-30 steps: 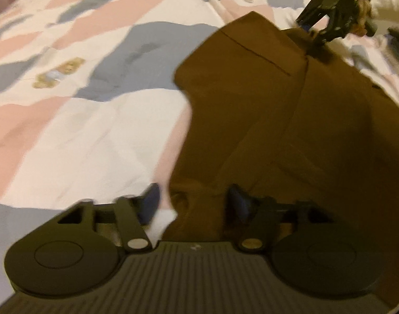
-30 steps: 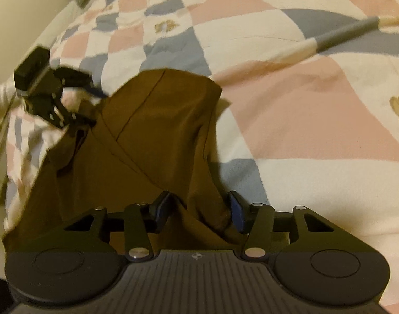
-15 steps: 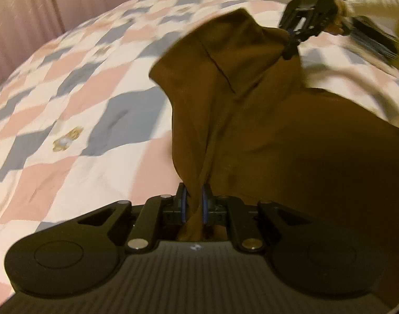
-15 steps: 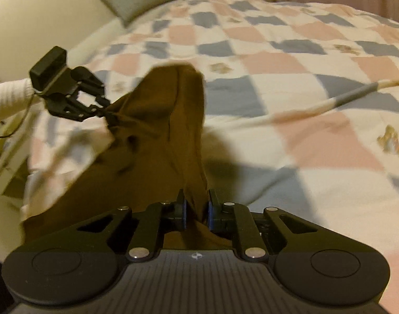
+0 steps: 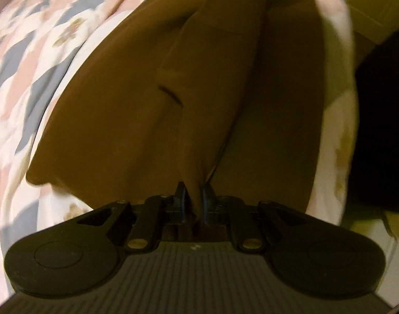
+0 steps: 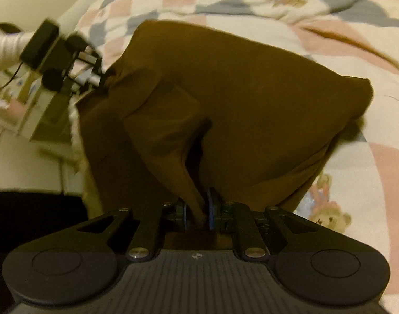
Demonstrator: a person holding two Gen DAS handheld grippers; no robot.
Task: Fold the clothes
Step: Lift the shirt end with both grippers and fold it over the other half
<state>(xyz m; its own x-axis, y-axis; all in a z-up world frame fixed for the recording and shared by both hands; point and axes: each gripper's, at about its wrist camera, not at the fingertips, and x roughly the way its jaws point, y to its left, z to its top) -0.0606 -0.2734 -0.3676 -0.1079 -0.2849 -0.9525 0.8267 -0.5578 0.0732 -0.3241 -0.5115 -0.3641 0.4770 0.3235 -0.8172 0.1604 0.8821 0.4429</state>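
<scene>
Left claw [image 5: 193,201] and right claw [image 6: 198,213] each pinch the brown garment [image 6: 238,99] over the quilt [image 6: 356,157].

1. We see dim, warm yellowish light in both views.
2. We find the brown cloth [image 5: 115,110] mostly dark, its folds lost in shadow.
3. We notice motion blur on the checked quilt [image 5: 29,60] and on the far gripper [image 6: 94,78].
4. We see fisheye bending and black corners at the frame edges.
</scene>
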